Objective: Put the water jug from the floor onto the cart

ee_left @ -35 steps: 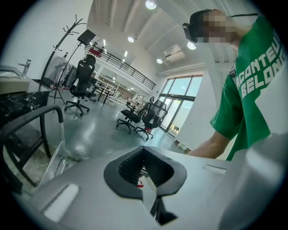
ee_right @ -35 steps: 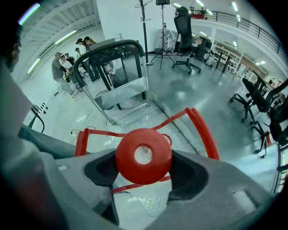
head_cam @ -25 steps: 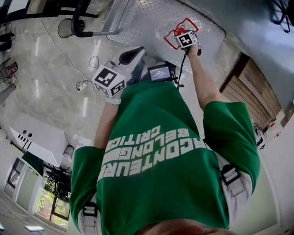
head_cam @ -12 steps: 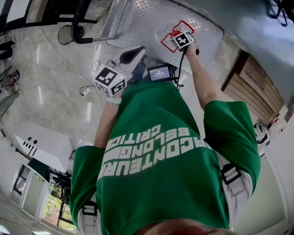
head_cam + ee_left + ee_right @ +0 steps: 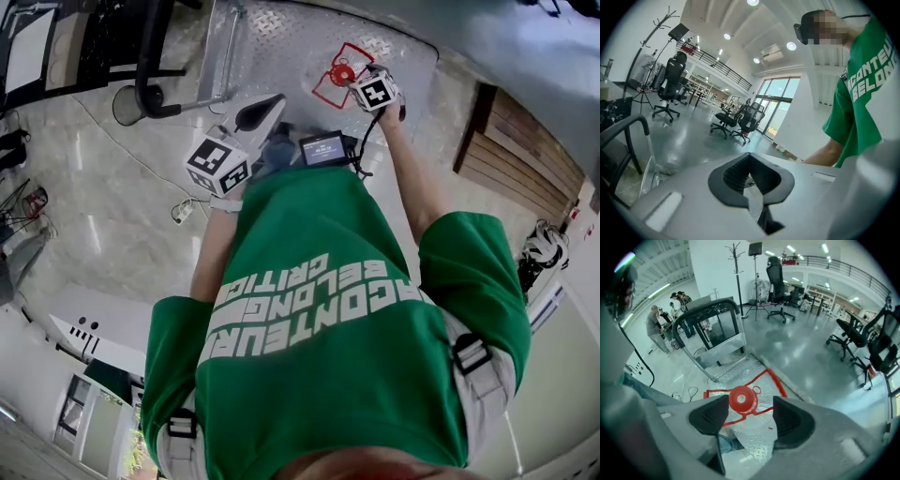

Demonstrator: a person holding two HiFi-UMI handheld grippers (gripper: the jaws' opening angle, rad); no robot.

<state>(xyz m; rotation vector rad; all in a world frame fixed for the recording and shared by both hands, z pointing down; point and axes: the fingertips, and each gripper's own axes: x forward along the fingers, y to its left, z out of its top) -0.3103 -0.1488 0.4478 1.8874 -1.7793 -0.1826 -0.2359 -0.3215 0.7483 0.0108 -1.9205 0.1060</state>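
Diamond-plate cart (image 5: pixel 281 47) with one red-capped water jug (image 5: pixel 742 399); right hand-held gripper (image 5: pixel 750 416) open, left hand-held gripper (image 5: pixel 751 180) closed.

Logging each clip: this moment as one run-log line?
left gripper: shut, empty | right gripper: open, pointed at red jug cap | cap: over red outline on cart

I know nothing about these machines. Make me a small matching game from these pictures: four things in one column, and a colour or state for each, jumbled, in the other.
Things:
1. left gripper
2. right gripper
3. jug cap
4. shirt

Colour or state:
A. green
B. jaws apart
C. red
D. jaws together

Pairs: 1-D, 2-B, 3-C, 4-A
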